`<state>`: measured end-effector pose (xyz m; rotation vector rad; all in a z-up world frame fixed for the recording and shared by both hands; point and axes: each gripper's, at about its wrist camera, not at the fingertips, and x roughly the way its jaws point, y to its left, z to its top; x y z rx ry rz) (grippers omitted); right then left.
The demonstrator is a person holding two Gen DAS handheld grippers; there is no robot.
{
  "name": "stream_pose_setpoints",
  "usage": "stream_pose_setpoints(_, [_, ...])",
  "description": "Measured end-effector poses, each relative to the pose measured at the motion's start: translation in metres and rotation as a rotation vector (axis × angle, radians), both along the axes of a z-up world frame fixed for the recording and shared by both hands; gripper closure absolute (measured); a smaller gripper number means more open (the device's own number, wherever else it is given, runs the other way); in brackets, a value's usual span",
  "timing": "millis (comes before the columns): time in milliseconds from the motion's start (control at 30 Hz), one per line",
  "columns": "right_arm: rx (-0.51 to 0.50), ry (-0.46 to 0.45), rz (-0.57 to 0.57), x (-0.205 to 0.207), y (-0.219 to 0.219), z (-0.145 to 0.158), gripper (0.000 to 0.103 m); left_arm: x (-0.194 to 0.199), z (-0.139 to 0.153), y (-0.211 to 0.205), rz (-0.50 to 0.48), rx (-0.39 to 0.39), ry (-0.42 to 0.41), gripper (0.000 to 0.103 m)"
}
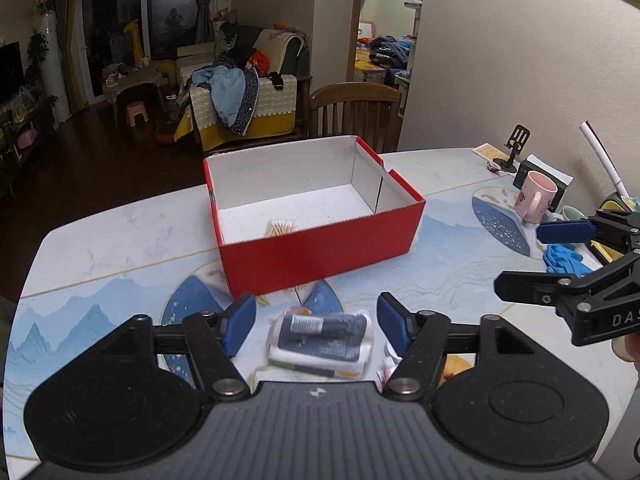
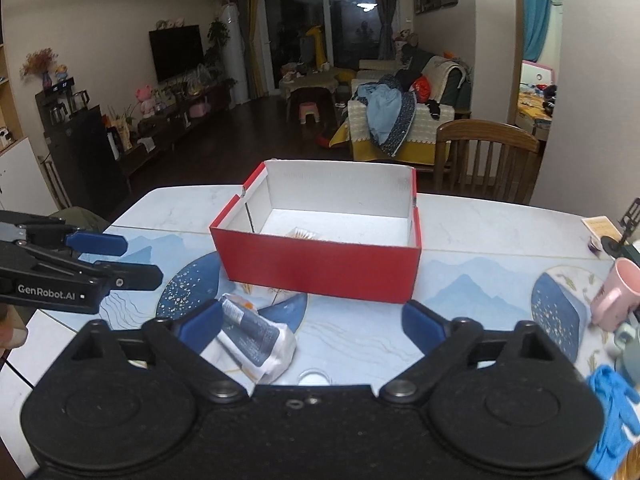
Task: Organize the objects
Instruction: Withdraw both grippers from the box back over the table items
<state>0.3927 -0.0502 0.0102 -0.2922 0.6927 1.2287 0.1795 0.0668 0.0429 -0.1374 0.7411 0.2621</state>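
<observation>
My left claw (image 1: 316, 322) is spread wide, straddling the tissue pack (image 1: 322, 338) on the desk (image 1: 120, 240); my right claw (image 2: 312, 326) is wide, empty; red box (image 1: 320, 248) beyond holds cotton swabs (image 1: 281, 227).

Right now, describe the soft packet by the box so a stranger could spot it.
Find the red box on the table. The packet lies just before its near wall, between the left gripper's open fingers: white wrap, dark blue label.

Packet (image 1: 323, 338) before box (image 1: 316, 248); swabs (image 1: 281, 227), seemingly, inside.
</observation>
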Motion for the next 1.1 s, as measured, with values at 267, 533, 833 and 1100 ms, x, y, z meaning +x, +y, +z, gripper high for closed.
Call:
stream_pose_setpoints(267, [-0.037, 0.005, -0.068, -0.019, -0.029, -0.027, 0.001, -0.03, -0.023, -0.014, -0.015, -0.018, -0.001, 0.02])
stream_pose_setpoints(533, [-0.128, 0.047, -0.118, -0.041, -0.055, -0.065, 0.001, -0.046, -0.066, -0.028, -0.014, -0.087, 0.074, 0.002])
stream_pose_setpoints(833, [-0.23, 0.041, -0.124, -0.072, -0.08, -0.105, 0.001, -0.04, -0.106, -0.047, 0.006, -0.142, 0.168, 0.001])
stream_pose_setpoints(1100, [-0.296, 0.081, -0.103, -0.093, -0.085, -0.134, 0.002, -0.017, -0.128, -0.07, 0.006, -0.118, 0.253, 0.001])
